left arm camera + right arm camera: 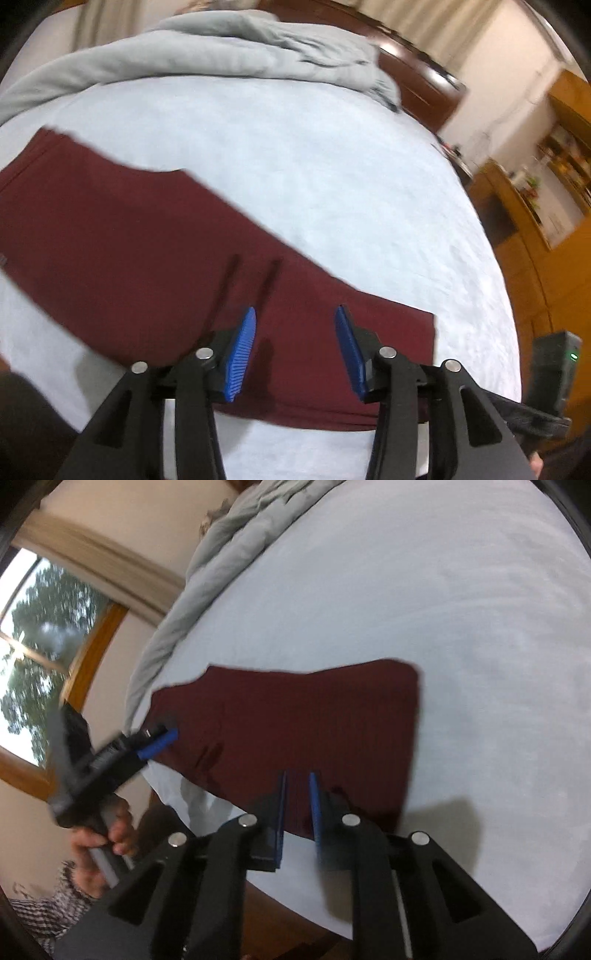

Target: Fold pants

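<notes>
Spread left gripper (295,347) jaws hover over maroon pants (147,236); only the right view shows right gripper (298,805) jaws nearly together, empty.

Each hand-held gripper is showing black angular arms with round silver pins and ribbed blue pads: the left hand-held gripper (295,350), the right hand-held gripper (298,808). The left hand (99,845) is wearing a black-and-white checked sleeve (48,912).

pants (295,720): maroon, flat on bed (461,627) | right gripper (297,805): fingers nearly together, seemingly pinching pants edge
</notes>
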{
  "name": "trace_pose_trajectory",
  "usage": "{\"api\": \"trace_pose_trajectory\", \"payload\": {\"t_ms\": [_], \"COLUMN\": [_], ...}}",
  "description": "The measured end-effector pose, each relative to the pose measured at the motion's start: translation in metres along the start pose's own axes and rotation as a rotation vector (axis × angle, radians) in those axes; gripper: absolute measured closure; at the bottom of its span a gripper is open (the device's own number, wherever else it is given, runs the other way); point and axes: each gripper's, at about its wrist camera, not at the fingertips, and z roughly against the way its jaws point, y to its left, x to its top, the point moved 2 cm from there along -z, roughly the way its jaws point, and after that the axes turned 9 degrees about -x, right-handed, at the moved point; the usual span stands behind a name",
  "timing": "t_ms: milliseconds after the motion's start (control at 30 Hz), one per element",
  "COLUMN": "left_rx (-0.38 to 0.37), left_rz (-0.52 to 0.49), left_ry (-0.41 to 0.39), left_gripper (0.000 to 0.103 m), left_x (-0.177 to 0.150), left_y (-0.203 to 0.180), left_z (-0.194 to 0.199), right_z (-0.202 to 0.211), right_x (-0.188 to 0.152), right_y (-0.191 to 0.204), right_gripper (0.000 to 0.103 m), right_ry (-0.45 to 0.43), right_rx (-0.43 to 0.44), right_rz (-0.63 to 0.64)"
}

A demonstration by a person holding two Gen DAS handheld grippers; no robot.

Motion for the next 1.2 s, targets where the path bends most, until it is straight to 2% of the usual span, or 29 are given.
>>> {"api": "trace_pose_trajectory", "payload": {"t_ms": [100,200,267,333,400,433,467,500,567,667,700,900,1067,1200], "left_rx": [-0.023,-0.005,0.012,0.005,-0.006,-0.014,-0.021,-0.034,-0.041,-0.017,0.000,0.099,0.084,0.070], "left_rz": [-0.053,-0.034,-0.008,-0.027,-0.026,-0.012,-0.003,0.010,0.039,0.113,0.165,0.458,0.651,0.740], "left_ry": [0.063,0.170,0.224,0.212,0.218,0.212,0.198,0.168,0.114,0.063,0.048,-0.077,-0.158,-0.178], "left_gripper": [0.057,0.058,0.063,0.065,0.065,0.063,0.058,0.054,0.040,0.033,0.032,0.032,0.032,0.032], "left_x": [-0.006,-0.020,-0.026,-0.030,-0.027,-0.022,-0.019,-0.014,-0.004,0.008,0.011,0.013,0.007,0.009], "left_y": [-0.012,0.001,0.012,0.015,0.011,0.012,0.015,0.018,0.034,0.070,0.090,0.207,0.271,0.308], "left_z": [-0.024,-0.055,-0.070,-0.068,-0.064,-0.059,-0.052,-0.040,-0.014,0.022,0.036,0.099,0.117,0.120], "right_z": [-0.024,-0.050,-0.057,-0.056,-0.048,-0.045,-0.039,-0.033,-0.020,-0.011,-0.011,-0.028,-0.038,-0.047], "right_x": [-0.003,-0.012,-0.014,-0.014,-0.014,-0.013,-0.014,-0.013,-0.015,-0.018,-0.018,-0.016,-0.019,-0.015], "right_y": [0.004,-0.006,-0.019,-0.027,-0.026,-0.024,-0.020,-0.016,-0.010,0.000,0.004,0.025,0.026,0.031], "right_gripper": [0.089,0.092,0.096,0.099,0.091,0.086,0.073,0.067,0.067,0.062,0.061,0.060,0.059,0.059], "right_ry": [0.057,0.125,0.128,0.132,0.116,0.106,0.090,0.075,0.051,0.042,0.042,0.078,0.100,0.105], "right_rx": [-0.042,-0.078,-0.033,0.002,0.027,0.030,0.033,0.034,0.049,0.065,0.071,0.054,0.036,0.030], "right_rz": [-0.002,-0.046,-0.118,-0.158,-0.155,-0.149,-0.142,-0.137,-0.115,-0.096,-0.090,-0.047,-0.046,-0.058]}}
